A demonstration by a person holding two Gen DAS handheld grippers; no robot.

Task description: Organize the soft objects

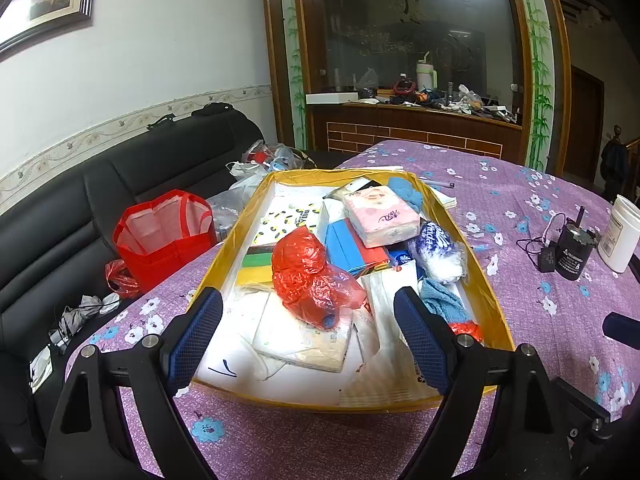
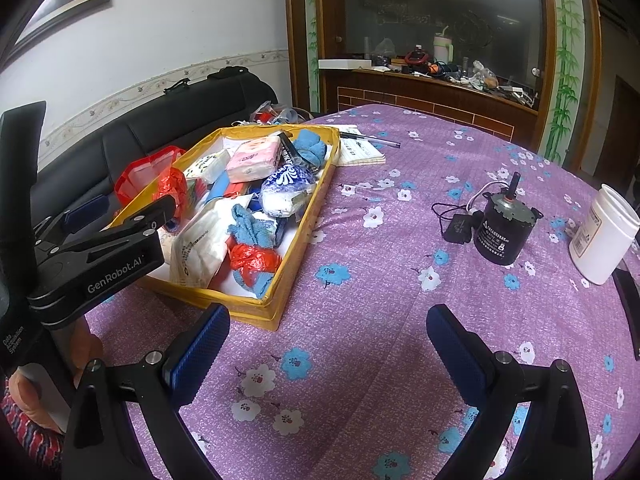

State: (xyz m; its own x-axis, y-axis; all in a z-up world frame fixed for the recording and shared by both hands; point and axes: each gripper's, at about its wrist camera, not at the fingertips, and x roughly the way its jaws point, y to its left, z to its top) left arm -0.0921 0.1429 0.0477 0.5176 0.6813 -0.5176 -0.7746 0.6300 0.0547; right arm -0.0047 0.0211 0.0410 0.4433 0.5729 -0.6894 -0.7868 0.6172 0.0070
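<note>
While both hand-held grippers [image 1: 308,312] [image 2: 328,332] gape empty | crinkly red plastic bag [image 1: 310,276] | shallow yellow box [image 1: 490,304]

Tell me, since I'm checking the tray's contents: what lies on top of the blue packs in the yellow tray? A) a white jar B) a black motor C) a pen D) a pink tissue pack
D: the pink tissue pack rests on the blue packs inside the yellow tray.
</note>
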